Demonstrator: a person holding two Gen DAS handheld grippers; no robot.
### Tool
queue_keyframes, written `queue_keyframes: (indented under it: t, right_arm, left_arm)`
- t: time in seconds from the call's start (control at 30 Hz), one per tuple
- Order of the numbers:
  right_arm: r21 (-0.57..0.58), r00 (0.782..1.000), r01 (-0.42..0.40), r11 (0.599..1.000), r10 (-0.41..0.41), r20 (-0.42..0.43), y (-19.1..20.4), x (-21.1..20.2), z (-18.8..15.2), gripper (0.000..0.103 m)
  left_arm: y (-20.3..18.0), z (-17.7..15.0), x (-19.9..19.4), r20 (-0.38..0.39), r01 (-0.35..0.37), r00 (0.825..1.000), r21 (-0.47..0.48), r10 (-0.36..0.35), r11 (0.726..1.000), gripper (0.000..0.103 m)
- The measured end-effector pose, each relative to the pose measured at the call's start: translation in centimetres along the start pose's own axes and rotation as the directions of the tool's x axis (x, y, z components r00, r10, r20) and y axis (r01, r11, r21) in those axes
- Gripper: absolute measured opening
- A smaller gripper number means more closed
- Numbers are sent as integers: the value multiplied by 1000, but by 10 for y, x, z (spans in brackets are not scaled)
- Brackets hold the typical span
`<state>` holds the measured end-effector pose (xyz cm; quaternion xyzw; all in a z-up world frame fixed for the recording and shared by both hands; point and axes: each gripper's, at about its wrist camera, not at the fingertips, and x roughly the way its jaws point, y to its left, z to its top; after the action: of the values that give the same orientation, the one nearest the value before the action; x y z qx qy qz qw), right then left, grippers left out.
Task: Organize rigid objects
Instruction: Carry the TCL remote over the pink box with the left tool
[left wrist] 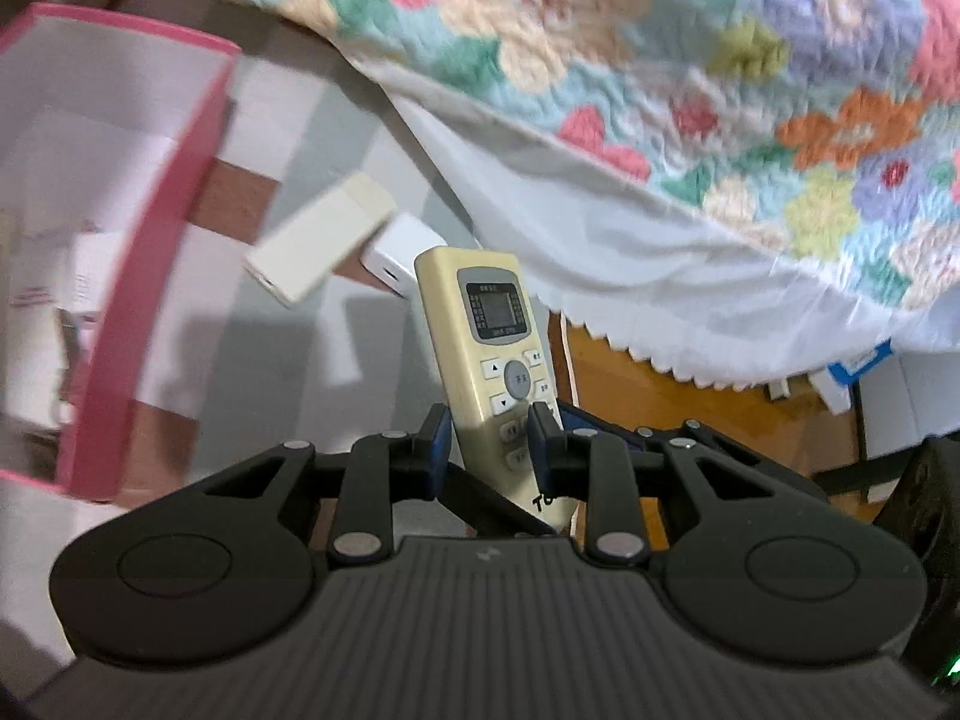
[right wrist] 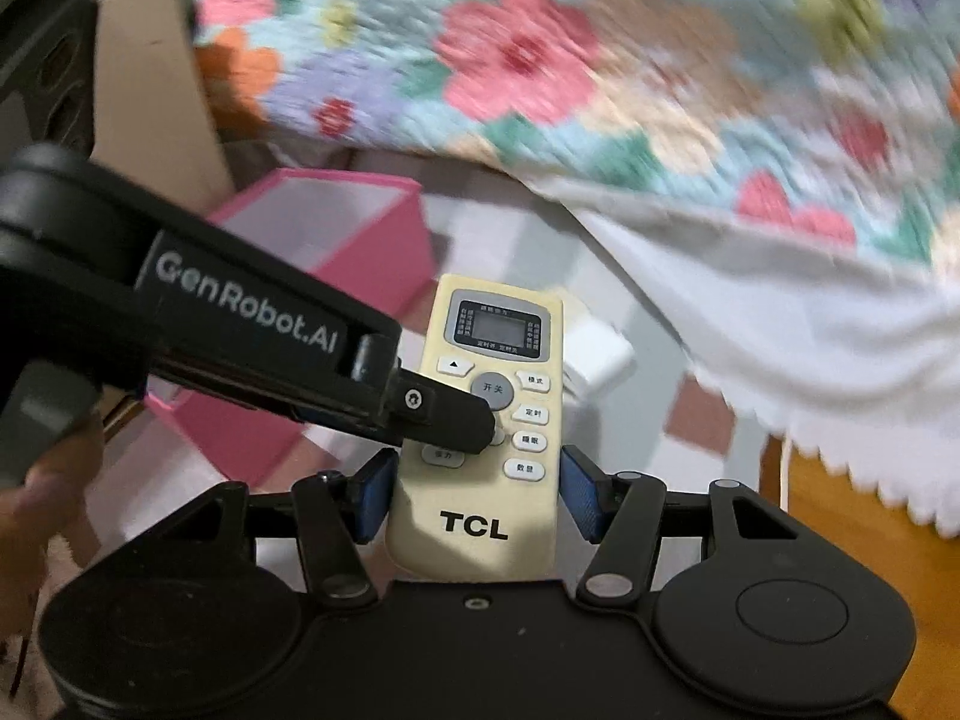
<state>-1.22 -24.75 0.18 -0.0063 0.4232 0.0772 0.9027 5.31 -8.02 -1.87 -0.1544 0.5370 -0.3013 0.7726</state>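
the left claw (left wrist: 489, 441) was clamped across the thickness of a cream remote (left wrist: 480, 348), pinching it front to back near its lower buttons, while the right claw (right wrist: 477, 492) gripped the same remote by its two long edges at the logo end (both blue pads touched it). the remote was held in the air, screen end pointing away. beyond it on the checked floor (left wrist: 288, 138) lay a cream box (left wrist: 321, 237) and just beside it a white box (left wrist: 399, 252). a pink box (left wrist: 150, 276) stood to the left; a floral quilt (left wrist: 690, 60) hung over the bed at upper right
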Motion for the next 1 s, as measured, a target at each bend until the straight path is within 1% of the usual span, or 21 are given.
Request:
queue_keyframes:
  t: [0.2, 0.37, 0.5, 0.67, 0.83, 0.93, 1.0]
  right_arm:
    - [-134, 998, 6, 991, 2, 59, 39, -15, 33, 63]
    - [-217, 994, -32, 976, 53, 92, 65, -14, 57, 63]
    - [-283, 991, -58, 957, 89, 96, 91, -5, 72, 63]
    - [-337, 988, -101, 936, 133, 72, 122, 20, 88, 63]
    - [-378, 989, -113, 919, 139, 43, 150, 51, 99, 63]
    - [-355, 988, -141, 924, 155, 10, 157, 71, 104, 63]
    - [-302, 984, -175, 937, 176, -24, 156, 86, 108, 63]
  left_arm:
    - [8, 14, -54, 87, -41, 995, -20, 43, 999, 26]
    - [26, 22, -90, 151, -76, 985, -53, 83, 996, 26]
    - [47, 28, -108, 184, -108, 975, -102, 126, 989, 26]
    - [83, 35, -119, 209, -150, 960, -170, 184, 974, 26]
    - [111, 47, -113, 205, -210, 948, -181, 245, 961, 26]
    - [129, 52, -104, 187, -229, 946, -187, 263, 955, 26]
    - [141, 55, -95, 172, -236, 947, -193, 269, 953, 26]
